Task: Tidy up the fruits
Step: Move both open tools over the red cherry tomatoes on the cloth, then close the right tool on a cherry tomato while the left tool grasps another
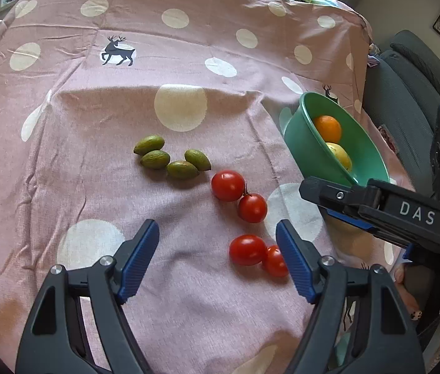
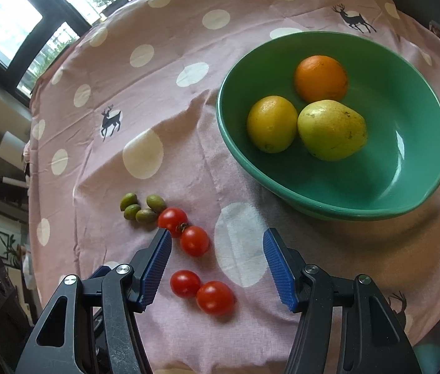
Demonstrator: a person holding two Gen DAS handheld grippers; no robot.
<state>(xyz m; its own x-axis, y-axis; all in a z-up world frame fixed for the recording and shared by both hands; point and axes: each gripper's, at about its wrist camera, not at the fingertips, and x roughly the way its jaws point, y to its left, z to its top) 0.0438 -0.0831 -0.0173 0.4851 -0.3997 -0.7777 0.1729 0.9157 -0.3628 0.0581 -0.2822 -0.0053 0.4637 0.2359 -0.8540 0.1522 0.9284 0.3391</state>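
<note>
Three fruits are held in the bowl (image 2: 413,187); four tomatoes (image 2: 215,297) and four olives (image 2: 145,215) are left out, both grippers (image 1: 218,260) (image 2: 216,268) open, empty.

in your left wrist view, your own right finger (image 1: 294,261) covers part of the nearest tomato (image 1: 274,261), the green bowl (image 1: 301,143) wall hides most of the lemon (image 1: 340,155), and the pear is out of sight. the right gripper (image 1: 375,208) body covers the bowl's near rim.
</note>
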